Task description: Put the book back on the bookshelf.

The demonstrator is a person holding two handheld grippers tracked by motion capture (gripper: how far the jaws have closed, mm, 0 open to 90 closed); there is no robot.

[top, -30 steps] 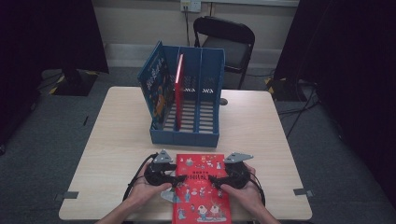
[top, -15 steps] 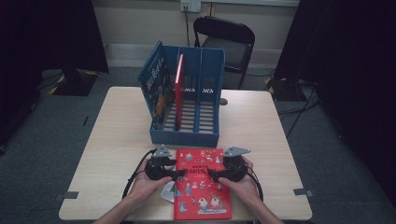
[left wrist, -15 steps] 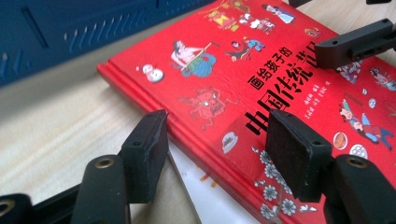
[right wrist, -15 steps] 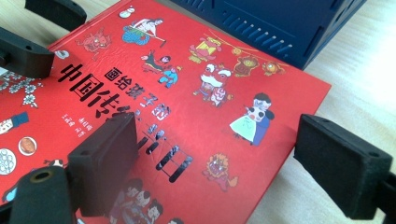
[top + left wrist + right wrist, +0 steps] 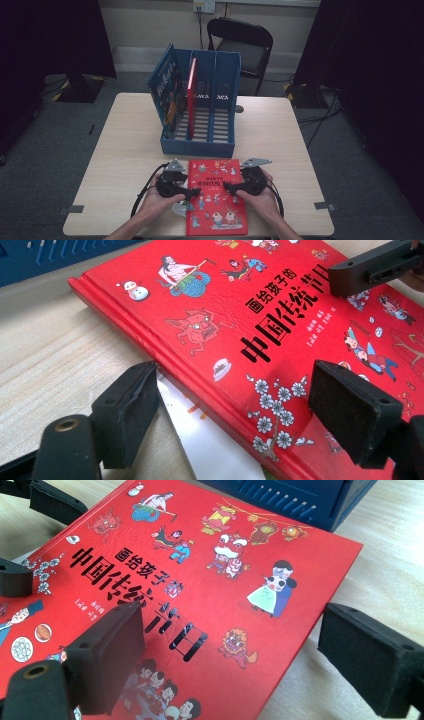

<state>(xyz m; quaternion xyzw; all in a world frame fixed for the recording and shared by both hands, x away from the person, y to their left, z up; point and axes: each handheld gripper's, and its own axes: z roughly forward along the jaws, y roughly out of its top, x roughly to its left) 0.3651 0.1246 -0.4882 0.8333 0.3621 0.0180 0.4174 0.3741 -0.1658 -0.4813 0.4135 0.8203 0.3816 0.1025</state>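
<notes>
- Two grippers flank one red book (image 5: 216,196) in the high view: my left gripper (image 5: 192,193) sits at its spine-side edge, my right gripper (image 5: 227,188) reaches in from the opposite edge. The book lies flat at the near edge of the table (image 5: 125,150), in front of the blue file rack (image 5: 200,145), where another red book (image 5: 191,95) already stands upright in a slot. The risk I see from here: the cover hangs close to the table's front edge, so a careless shove toward me could tip it off.
- In the left gripper view, my left gripper (image 5: 235,405) has just been widening its jaws; they now straddle the book's (image 5: 260,325) spine edge, one pad down on the tabletop, the other above the cover, neither pressing. A white sheet (image 5: 210,445) pokes out from under the book just beside my lower pad. If I close here I may pinch that sheet along with the cover, or catch the cover alone and let the book fall open.
- In the right gripper view, my right gripper (image 5: 225,655) stands spread, holding nothing, with the book's (image 5: 210,570) edge between the jaws. Lifting with uneven grips would twist it.
</notes>
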